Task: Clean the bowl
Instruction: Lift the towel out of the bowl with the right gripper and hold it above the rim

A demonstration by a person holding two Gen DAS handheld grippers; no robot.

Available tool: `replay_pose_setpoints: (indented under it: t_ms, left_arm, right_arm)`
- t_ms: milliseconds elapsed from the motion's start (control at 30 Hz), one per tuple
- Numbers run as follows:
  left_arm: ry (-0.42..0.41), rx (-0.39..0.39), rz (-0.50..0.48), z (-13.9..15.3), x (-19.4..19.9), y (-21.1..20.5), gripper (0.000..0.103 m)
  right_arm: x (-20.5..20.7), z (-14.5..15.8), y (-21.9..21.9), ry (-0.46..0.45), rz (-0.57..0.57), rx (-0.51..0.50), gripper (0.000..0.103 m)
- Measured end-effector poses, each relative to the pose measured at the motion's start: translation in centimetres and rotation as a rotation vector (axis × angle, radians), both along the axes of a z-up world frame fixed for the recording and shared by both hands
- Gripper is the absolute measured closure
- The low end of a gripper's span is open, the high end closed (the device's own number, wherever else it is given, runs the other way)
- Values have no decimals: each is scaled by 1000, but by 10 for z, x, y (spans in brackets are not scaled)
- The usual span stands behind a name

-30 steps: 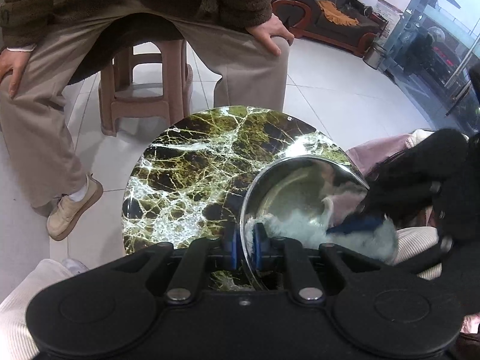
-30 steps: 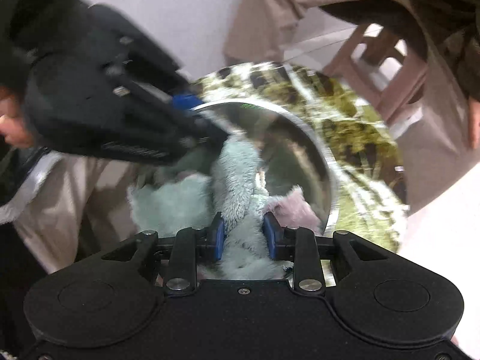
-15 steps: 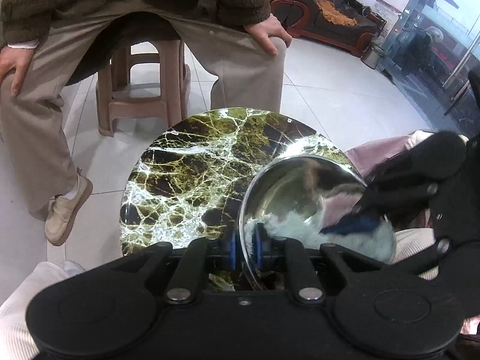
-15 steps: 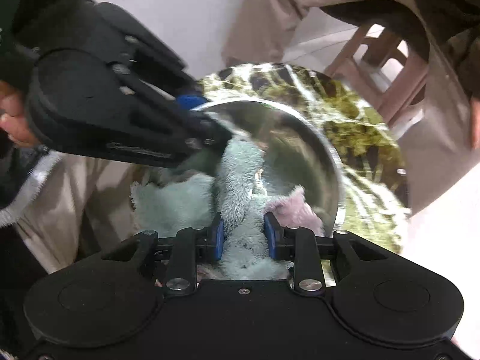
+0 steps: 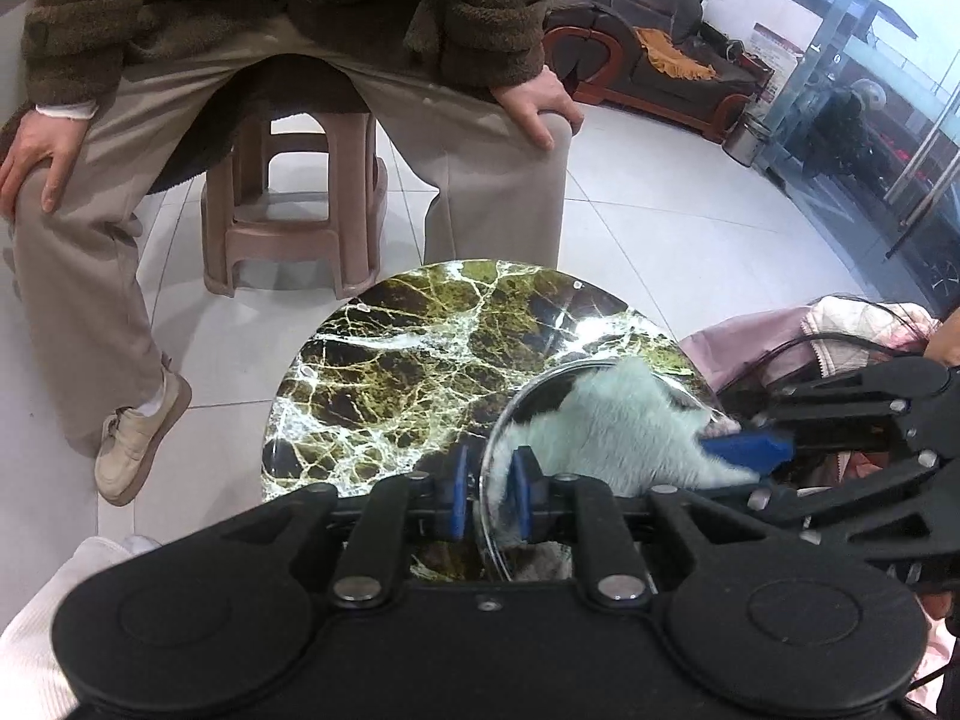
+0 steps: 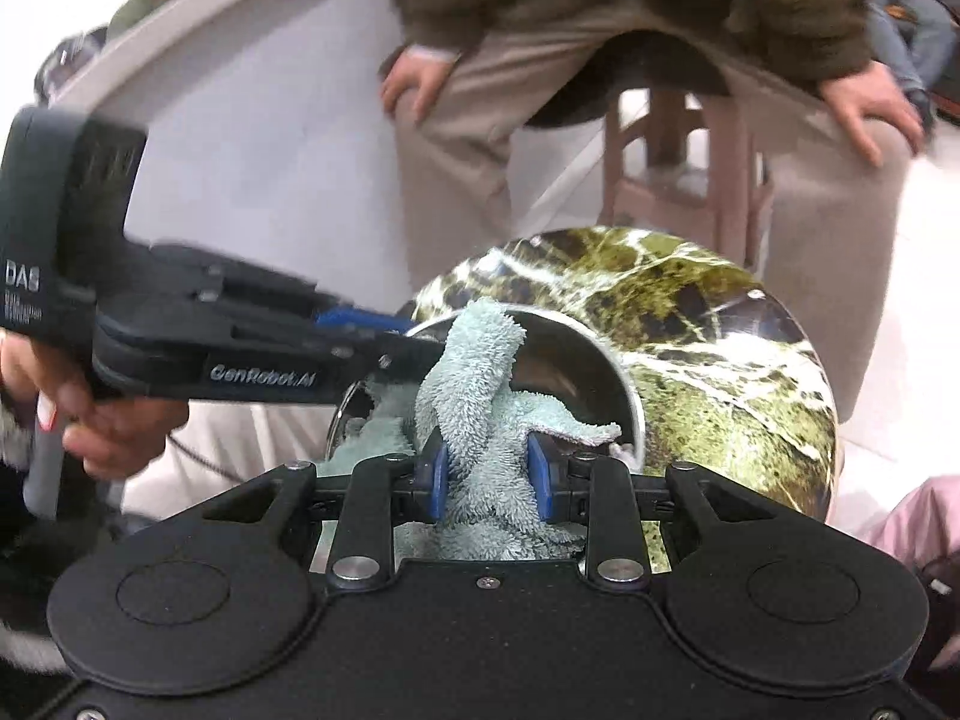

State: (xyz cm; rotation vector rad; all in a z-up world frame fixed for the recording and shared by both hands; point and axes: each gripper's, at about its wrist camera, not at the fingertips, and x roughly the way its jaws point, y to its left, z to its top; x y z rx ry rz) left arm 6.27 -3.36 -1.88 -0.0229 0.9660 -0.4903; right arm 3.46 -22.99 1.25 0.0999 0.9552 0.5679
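Left claw sits at the near left rim of the steel bowl, pads nearly closed with the rim pinched between them, one pad outside the wall and one inside, so we read it as steadying the bowl, which looks tipped with its mouth toward us and to the right, over the near right part of the green marble table. The hand behind this claw comes in from the left, level with the rim. Moving right, the pale teal fluffy cloth fills much of the bowl's inside, one twisted end standing up past the far rim. Right claw is partly closed on a thick bunch of that cloth, pads apart only by the wad, pointing straight into the bowl mouth from the near side. So bowl lies dead ahead of the right claw and the right hand is the wiping one, we judge. Whether the inner wall is clean yet we cannot tell, the cloth hides it. A seated person on a stool is beyond the table.
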Motion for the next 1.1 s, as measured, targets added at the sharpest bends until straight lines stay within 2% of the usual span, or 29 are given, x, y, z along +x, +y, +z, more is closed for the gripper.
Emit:
replay_pose_setpoints:
  t_ms: [67,300,567,633,700,733,867,967,1100]
  left_arm:
    - [-11,-2,2,5,-3,2,83]
    - [-33,-5,-18,20,-18,10,82]
    - [14,4,-32,6,-21,7,82]
    - [25,12,-32,0,-18,4,83]
    - [42,19,-23,-7,-14,3,88]
    - [42,21,-22,-8,-13,3,89]
    - [25,26,-24,-10,-8,3,95]
    - [10,39,-33,-10,-1,0,97]
    - [4,35,-52,-11,5,0,97]
  right_arm:
    - [-4,6,-9,-23,-39,23,77]
    - [-6,33,-36,-106,-86,7,77]
    - [-13,57,-31,-178,-93,50,77]
    - [-12,52,-25,-161,-79,63,77]
    - [-10,47,-21,-143,-74,69,77]
    - [-6,35,-16,-109,-67,70,77]
    - [4,3,-4,-50,-74,-1,75]
    - [6,-9,1,-19,-67,-33,73]
    - [-6,6,-3,-69,-56,-90,67]
